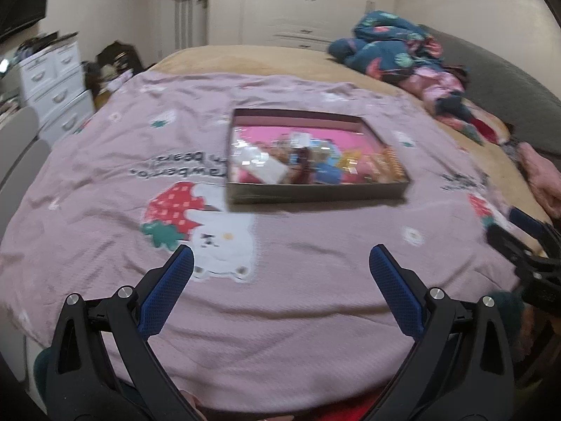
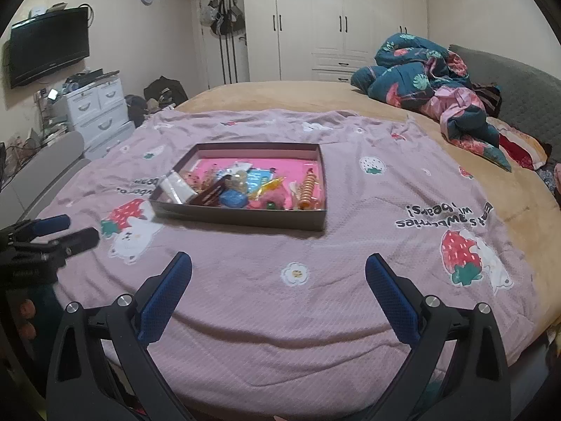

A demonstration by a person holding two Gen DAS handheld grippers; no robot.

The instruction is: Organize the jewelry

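Each claw, left claw and right claw, is black plastic with blue textured pads and silver screws behind them.

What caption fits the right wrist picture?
Open right gripper hovers over a pink blanket, facing a shallow box of jumbled jewelry.

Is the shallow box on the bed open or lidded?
Open. The box has no lid on it; its pink lining and the jumbled jewelry show from above in both views.
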